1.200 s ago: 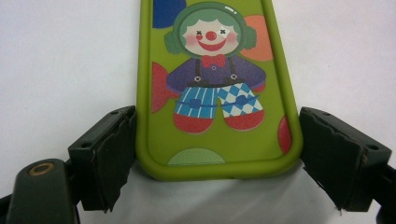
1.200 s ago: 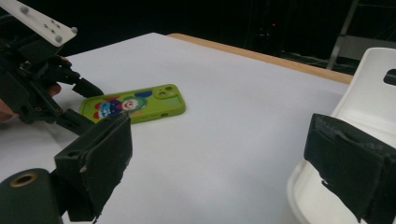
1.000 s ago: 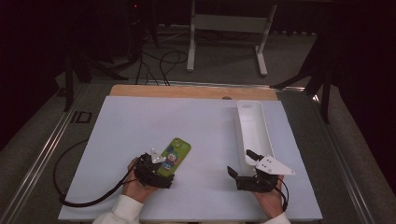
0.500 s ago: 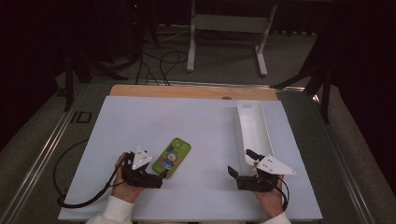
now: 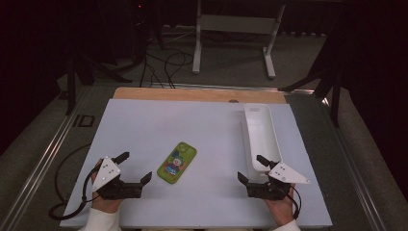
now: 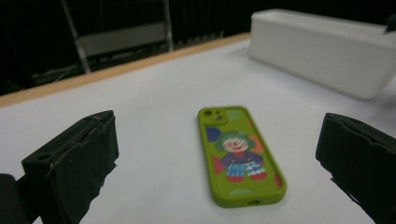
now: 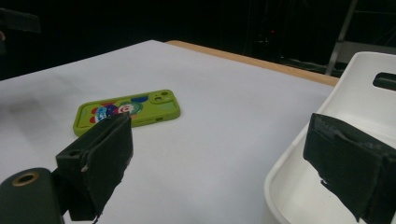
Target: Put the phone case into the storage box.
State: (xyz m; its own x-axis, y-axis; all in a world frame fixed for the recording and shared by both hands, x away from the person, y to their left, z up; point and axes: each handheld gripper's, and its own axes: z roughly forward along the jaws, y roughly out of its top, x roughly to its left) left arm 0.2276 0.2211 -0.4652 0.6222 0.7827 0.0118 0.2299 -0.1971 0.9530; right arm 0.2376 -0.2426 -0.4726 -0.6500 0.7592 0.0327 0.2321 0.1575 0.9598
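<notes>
high view: green phone (image 5: 177,162) flat on white mat (image 5: 159,120), left gripper (image 5: 129,171) at its 8 o'clock, apart, jaws just opened, empty; right gripper (image 5: 254,169) agape at white tray (image 5: 262,137) | left gripper view: phone at 12 | right gripper view: phone at 10

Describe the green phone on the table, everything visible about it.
The green phone lies flat, back up, on the white table. Its glossy lime case carries a cartoon clown with green hair, and a camera cutout sits in one corner at the far end. Nothing touches it: it lies apart from the open left gripper, with the white tray off to its right.
</notes>
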